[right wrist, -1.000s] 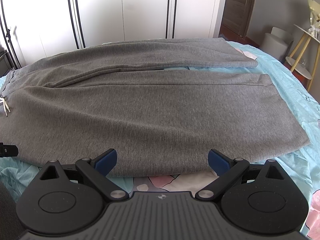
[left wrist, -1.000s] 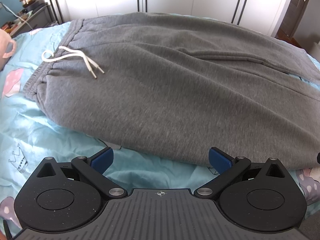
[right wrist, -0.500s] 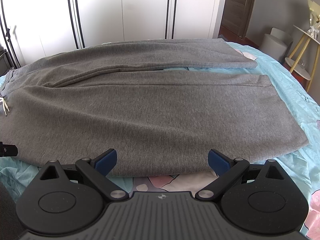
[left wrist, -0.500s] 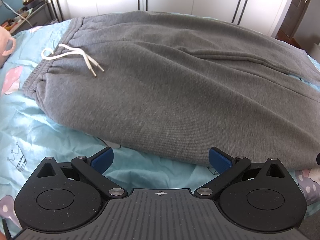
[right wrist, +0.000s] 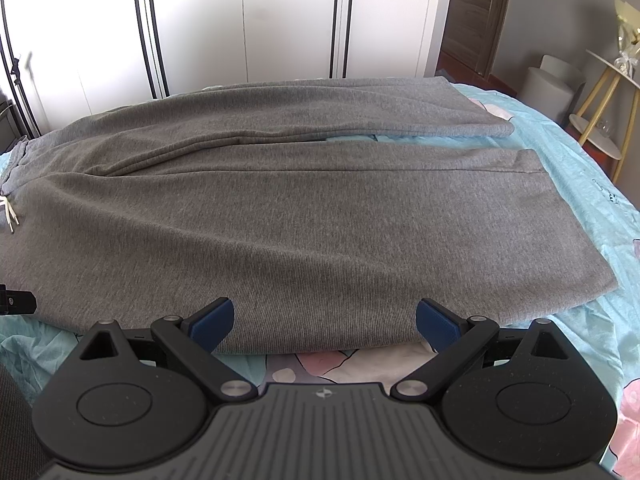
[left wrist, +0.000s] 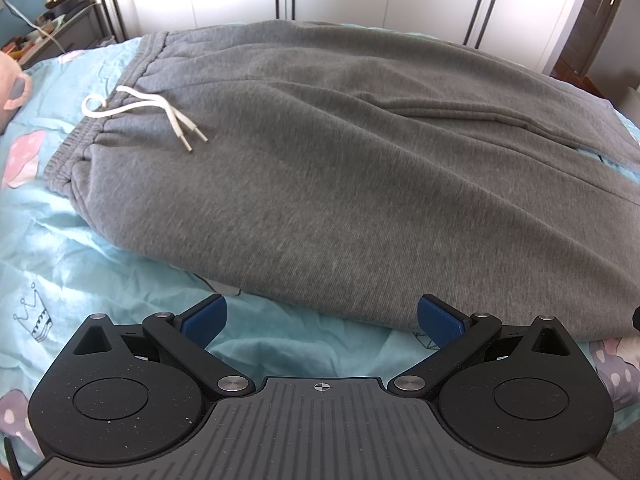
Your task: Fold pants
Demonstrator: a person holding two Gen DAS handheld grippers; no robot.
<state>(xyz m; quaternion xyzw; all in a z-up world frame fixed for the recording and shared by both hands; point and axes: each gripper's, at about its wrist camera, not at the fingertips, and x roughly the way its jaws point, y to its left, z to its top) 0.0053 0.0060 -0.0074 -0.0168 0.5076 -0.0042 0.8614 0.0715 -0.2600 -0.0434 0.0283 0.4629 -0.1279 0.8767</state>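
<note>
The grey fleece sweatpants [right wrist: 280, 216] lie flat on the pale blue printed bedsheet [left wrist: 80, 248]; the left gripper [left wrist: 322, 320] and right gripper [right wrist: 324, 322] gape empty beside the near edge; pinch both layers of that edge, evenly, before lifting.

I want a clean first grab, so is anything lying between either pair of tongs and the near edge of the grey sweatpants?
Nothing visible does. The left tongs and right tongs are both open at the near edge of the grey sweatpants, with only bare blue printed bedsheet around. The white drawstring lies farther off, near the waistband.
</note>
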